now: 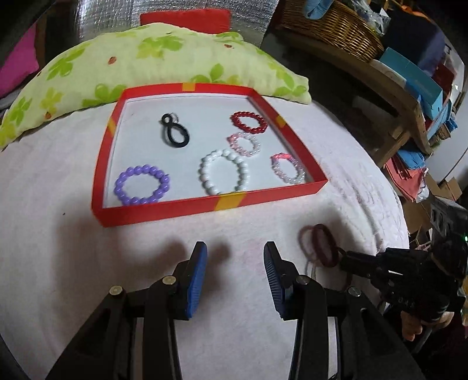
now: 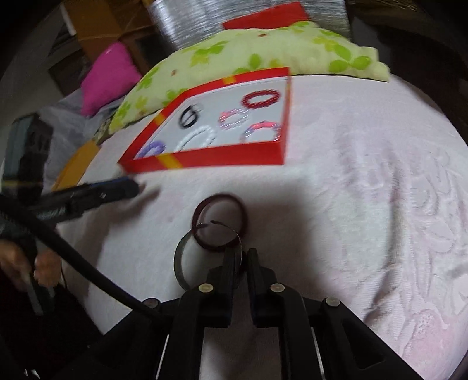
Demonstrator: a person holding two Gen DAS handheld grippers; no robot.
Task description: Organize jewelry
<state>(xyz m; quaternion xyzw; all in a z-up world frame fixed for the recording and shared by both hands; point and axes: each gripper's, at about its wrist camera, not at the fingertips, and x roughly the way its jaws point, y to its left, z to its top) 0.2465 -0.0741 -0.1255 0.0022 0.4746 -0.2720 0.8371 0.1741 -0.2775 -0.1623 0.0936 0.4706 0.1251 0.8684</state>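
A shallow red tray (image 1: 163,209) (image 2: 222,159) lies on the white cloth. In it lie a purple bead bracelet (image 1: 142,188), a white bead bracelet (image 1: 223,172), a black loop (image 1: 174,130), a red bead bracelet (image 1: 248,122) and two pink ones (image 1: 244,144) (image 1: 286,168). My left gripper (image 1: 235,258) is open and empty just in front of the tray. My right gripper (image 2: 241,258) is shut on a dark maroon bangle (image 2: 219,223) (image 1: 323,244), held above the cloth in front of the tray and right of the left gripper.
A green flowered pillow (image 1: 131,67) lies behind the tray, with a pink cushion (image 2: 108,76) to its left. A wicker basket (image 1: 336,26) and stacked boxes (image 1: 415,84) stand on a wooden shelf at the right. The cloth edge drops off at the right.
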